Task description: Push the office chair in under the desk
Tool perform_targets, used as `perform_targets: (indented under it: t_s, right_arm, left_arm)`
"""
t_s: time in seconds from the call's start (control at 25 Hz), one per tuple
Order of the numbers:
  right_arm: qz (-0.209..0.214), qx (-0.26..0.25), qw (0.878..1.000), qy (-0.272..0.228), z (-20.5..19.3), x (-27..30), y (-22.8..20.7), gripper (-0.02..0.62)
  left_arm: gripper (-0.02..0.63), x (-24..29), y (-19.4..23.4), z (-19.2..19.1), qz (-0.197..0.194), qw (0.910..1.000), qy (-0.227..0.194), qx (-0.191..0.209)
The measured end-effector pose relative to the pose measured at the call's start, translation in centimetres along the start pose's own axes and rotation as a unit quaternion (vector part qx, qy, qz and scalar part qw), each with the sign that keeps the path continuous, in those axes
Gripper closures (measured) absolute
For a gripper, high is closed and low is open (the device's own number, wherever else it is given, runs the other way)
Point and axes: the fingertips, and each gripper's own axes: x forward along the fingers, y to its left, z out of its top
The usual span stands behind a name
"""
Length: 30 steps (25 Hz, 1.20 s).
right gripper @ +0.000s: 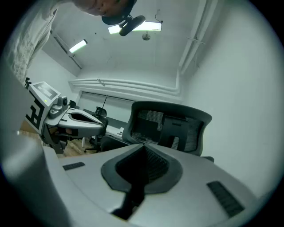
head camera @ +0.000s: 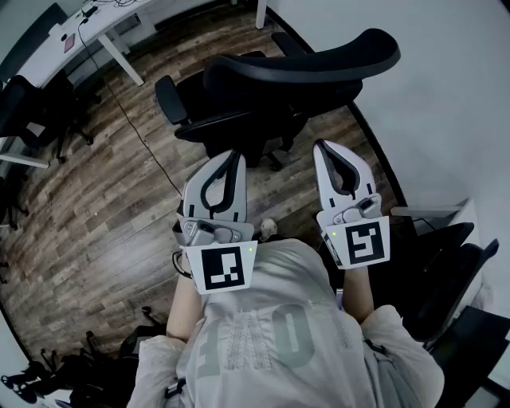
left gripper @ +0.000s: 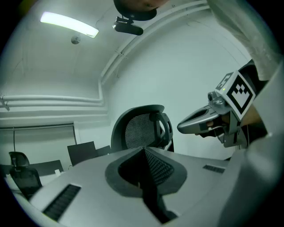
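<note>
Grey left gripper (head camera: pixel 234 158) and right gripper (head camera: pixel 326 148), jaws together and empty, face an upright black mesh-backed office chair (head camera: pixel 267 100).

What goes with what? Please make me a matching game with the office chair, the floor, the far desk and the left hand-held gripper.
Things
1. office chair
2. floor
3. far desk
4. left hand-held gripper

Colour or state
A. white top on white legs
B. jaws shut, nothing between them
C. black all over
D. brown wooden planks

Pairs: 1-C, 2-D, 3-A, 4-B
</note>
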Motion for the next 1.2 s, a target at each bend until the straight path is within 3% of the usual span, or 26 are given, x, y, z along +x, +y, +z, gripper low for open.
perform_targets:
  t_s: [0.6, 0.76, 0.92, 0.96, 1.08, 1.2]
  right_arm:
    - [0.016, 0.044, 0.999, -0.013, -0.3, -4.1, 0.2, 0.574]
    - [0.018, 0.033, 0.999, -0.018, -0.5, -3.6, -0.9, 0.574]
    - [0.031, 0.000, 0.999, -0.023, -0.8, -2.0, -2.6, 0.574]
    - [0.035, -0.007, 0.999, -0.024, -0.8, -1.6, -3.1, 0.574]
    - [0.043, -0.012, 0.998, -0.033, -0.6, -0.4, -4.8, 0.574]
    - [0.046, -0.009, 0.998, -0.034, -0.7, 0.7, -6.3, 0.574]
  left_arm:
    - [0.588, -1.8, -2.6, 1.3, 0.019, 0.9998, 0.007, -0.004]
    - [0.587, -0.7, -2.5, 1.4, 0.020, 0.9997, 0.004, -0.010]
    - [0.586, 1.2, -1.6, 1.6, 0.020, 0.9997, 0.003, 0.010]
    - [0.586, 1.6, -1.2, 1.6, 0.029, 0.9996, 0.004, 0.005]
    - [0.583, 2.5, 1.0, 0.6, 0.077, 0.9946, 0.017, -0.067]
    - [0.550, 3.4, 3.5, -0.1, 0.091, 0.9921, 0.029, -0.081]
